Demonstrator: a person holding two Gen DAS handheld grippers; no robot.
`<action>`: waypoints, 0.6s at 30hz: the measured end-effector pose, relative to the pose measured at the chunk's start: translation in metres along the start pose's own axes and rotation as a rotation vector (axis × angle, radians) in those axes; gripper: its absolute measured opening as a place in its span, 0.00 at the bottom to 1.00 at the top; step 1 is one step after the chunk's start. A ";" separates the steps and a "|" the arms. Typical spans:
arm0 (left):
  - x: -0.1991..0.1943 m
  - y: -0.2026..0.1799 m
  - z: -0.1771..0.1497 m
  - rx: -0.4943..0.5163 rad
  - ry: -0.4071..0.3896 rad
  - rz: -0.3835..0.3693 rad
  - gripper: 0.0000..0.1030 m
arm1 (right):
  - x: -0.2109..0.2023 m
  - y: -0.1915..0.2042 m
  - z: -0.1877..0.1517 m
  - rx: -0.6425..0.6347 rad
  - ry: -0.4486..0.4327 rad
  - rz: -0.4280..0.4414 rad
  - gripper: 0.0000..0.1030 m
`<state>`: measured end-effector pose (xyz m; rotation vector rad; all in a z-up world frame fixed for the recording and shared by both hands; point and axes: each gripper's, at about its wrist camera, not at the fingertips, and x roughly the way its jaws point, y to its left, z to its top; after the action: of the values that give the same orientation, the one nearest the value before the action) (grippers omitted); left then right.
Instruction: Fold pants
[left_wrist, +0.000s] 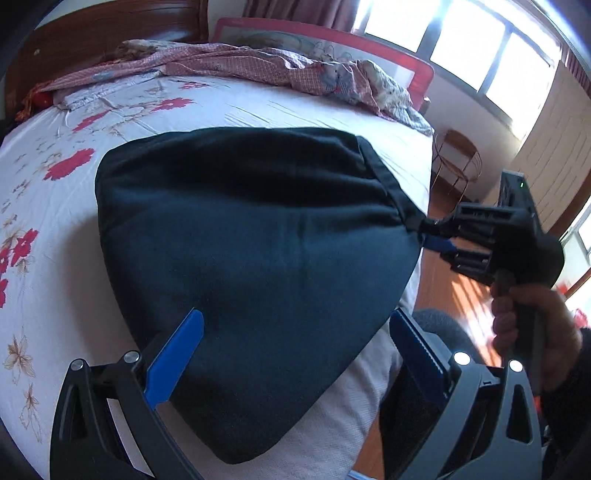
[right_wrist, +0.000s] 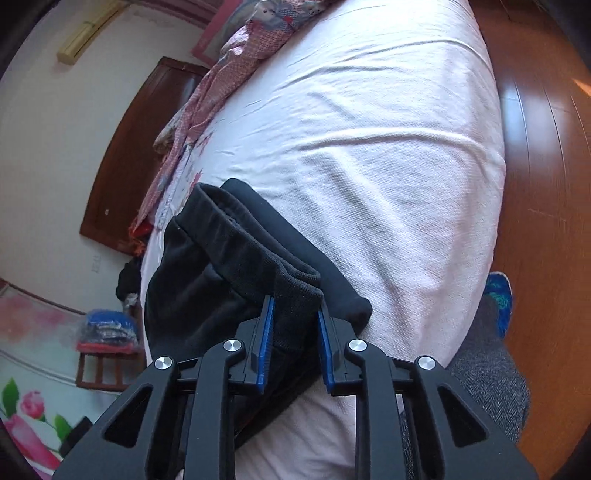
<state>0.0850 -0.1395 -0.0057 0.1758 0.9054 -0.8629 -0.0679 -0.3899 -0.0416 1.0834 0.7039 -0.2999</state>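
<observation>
One bed (left_wrist: 55, 229), the landmark. One pair of black pants (left_wrist: 251, 251), folded into a pad, lies at its near edge. Right gripper (right_wrist: 295, 325): fingers clamped on the waistband corner, probably to tension the fold. Left gripper (left_wrist: 295, 354): fingers apart, straddling the pad's near corner.

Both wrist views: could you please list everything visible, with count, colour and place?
pants: one, black, folded on the bed's near edge
bed: one, white sheet with red flowers
quilt: one, pink check, bunched at the bed's far side
headboard: one, brown wood
chair: one, wire, by the window
floor: brown wood
slipper: one, blue, on the floor
left tongs: blue pads, open, either side of the pants' near corner
right tongs: blue pads, shut on the pants' waistband
hand: one, gripping the right handle
</observation>
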 end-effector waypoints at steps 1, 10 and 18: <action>0.000 -0.004 -0.004 0.030 -0.003 0.007 0.98 | -0.001 -0.002 0.001 0.018 0.002 0.006 0.19; -0.019 -0.011 -0.002 0.086 -0.016 -0.019 0.98 | -0.053 0.051 0.022 -0.047 -0.155 -0.046 0.37; 0.002 -0.031 -0.002 0.131 0.024 -0.037 0.98 | 0.081 0.110 0.068 -0.135 0.083 0.152 0.37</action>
<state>0.0617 -0.1604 -0.0020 0.2842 0.8768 -0.9568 0.0784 -0.3913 0.0016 1.0183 0.7013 -0.0767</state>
